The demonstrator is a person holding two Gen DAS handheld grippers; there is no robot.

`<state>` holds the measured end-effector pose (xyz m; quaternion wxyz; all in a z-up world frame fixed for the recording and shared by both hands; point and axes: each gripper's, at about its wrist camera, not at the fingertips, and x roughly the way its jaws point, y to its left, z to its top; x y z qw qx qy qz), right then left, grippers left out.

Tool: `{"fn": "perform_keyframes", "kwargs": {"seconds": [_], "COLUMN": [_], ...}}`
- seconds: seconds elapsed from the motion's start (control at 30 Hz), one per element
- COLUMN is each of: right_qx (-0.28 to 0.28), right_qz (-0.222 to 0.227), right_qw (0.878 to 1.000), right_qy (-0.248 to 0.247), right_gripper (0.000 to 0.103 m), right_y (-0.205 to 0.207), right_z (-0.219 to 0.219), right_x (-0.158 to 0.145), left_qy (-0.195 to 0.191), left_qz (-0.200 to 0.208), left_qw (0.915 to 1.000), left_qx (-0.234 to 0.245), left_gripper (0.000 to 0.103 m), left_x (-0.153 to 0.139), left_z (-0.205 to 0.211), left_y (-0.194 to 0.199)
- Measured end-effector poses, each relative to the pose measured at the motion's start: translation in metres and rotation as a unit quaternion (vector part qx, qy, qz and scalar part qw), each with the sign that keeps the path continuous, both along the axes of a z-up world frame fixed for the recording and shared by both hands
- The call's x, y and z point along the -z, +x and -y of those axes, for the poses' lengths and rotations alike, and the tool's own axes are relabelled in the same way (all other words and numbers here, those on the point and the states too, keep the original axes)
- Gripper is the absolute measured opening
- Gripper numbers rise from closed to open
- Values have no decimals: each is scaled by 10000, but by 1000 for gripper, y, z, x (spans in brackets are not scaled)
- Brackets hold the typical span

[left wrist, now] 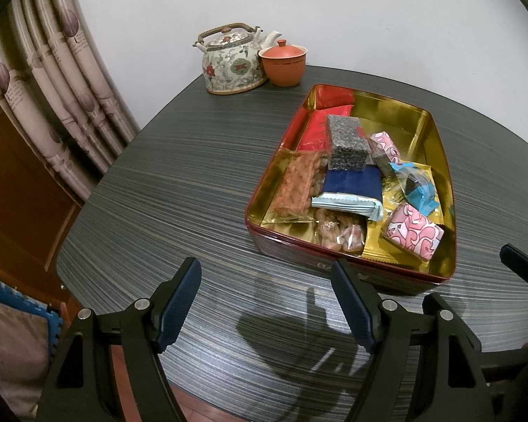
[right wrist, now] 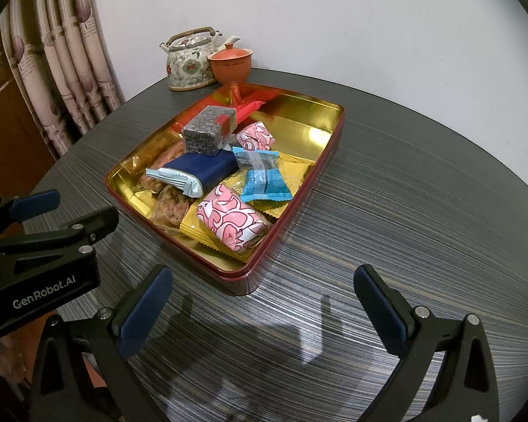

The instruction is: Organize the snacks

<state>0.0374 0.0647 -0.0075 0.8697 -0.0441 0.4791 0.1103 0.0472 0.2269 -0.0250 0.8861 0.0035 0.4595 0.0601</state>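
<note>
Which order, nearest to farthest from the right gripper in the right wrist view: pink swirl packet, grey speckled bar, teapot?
From the right gripper:
1. Pink swirl packet, at the tin's near end.
2. Grey speckled bar, mid-tin, on top of the pile.
3. Teapot, beyond the tin by the wall.

Both the left gripper (left wrist: 265, 302) and right gripper (right wrist: 260, 309) are matte black frames with triangular cut-outs, silver round pins at the joints, blue pads (right wrist: 142, 311) lining the fingers, and white "GenRobot.AI" lettering (right wrist: 43, 301) on the left one's side.
</note>
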Motion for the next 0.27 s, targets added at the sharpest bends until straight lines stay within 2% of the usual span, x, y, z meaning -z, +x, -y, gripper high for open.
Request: {"fn": "perform_keyframes", "kwargs": {"seconds": [0.27], "right_qx": [-8], "right_qz": [-10], "right_qw": [10000], "right_qy": [17], "right_gripper": [102], "right_y": [0], "right_z": [-1], "right_x": [1], "left_qy": [40], "left_qz": [24], "left_qw": [10000], "left_qx": [35], "left_gripper": [76], "left_x": [0], "left_z": [0], "left_y": [0]}}
